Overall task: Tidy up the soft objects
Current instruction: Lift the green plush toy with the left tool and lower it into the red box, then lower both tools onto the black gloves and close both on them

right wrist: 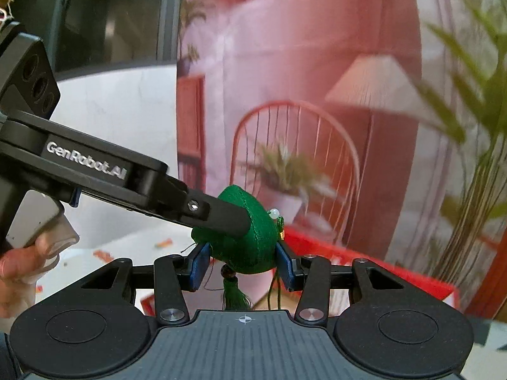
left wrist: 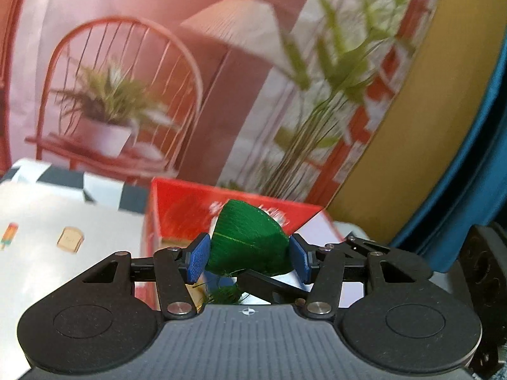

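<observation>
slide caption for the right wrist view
Both grippers, right gripper and left gripper, clamp a green sachet above a red box.

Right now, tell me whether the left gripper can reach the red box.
Probably yes: the red box sits open just ahead of the left gripper, nothing between. Both it and the right gripper clamp the green pouch.

This looks like a staged recording corner rather than a real home. Ahead of the tool hangs a printed backdrop of a pink room (red chair, potted plant, lamp, all flat). Below it the bench wears a cloth printed with small cartoons, with a red box on top.
</observation>
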`<move>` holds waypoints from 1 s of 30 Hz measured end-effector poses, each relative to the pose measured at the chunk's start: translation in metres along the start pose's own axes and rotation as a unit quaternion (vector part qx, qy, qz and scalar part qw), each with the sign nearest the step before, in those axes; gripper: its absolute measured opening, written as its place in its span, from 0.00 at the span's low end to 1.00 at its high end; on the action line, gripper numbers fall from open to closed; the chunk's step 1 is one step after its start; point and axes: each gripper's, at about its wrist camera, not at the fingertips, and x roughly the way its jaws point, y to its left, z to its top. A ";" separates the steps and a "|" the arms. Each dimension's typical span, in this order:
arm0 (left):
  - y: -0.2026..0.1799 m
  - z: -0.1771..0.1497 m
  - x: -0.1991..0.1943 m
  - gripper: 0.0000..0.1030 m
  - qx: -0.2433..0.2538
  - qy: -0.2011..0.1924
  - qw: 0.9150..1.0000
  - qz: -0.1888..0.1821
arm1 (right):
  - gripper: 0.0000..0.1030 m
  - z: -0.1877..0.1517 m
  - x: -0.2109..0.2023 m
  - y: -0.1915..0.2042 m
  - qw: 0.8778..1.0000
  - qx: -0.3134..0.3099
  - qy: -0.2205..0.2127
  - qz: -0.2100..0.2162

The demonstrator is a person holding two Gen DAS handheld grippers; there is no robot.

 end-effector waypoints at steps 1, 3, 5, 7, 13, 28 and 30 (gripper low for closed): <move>0.004 -0.001 0.003 0.55 -0.002 0.004 1.000 0.003 | 0.41 -0.003 0.006 0.000 1.000 0.003 0.007 0.001; 0.009 -0.002 0.007 0.55 -0.006 0.011 1.000 0.008 | 0.42 -0.008 0.013 0.000 1.000 0.014 0.018 0.003; 0.012 -0.001 0.011 0.55 -0.004 0.015 1.000 0.013 | 0.43 -0.012 0.018 0.000 0.999 0.024 0.025 0.001; 0.013 -0.002 0.013 0.56 0.000 0.018 1.000 0.021 | 0.43 -0.013 0.022 0.000 0.999 0.025 0.029 -0.007; 0.011 -0.006 0.003 0.56 0.010 0.016 0.999 0.036 | 0.45 -0.023 0.012 -0.001 0.999 0.027 0.034 -0.032; -0.011 -0.078 -0.070 0.57 0.037 0.001 0.999 0.029 | 0.45 -0.059 -0.092 0.012 0.995 0.068 -0.024 -0.061; -0.013 -0.093 -0.072 0.57 0.032 0.006 0.999 0.031 | 0.45 -0.075 -0.105 0.021 0.995 0.073 -0.017 -0.064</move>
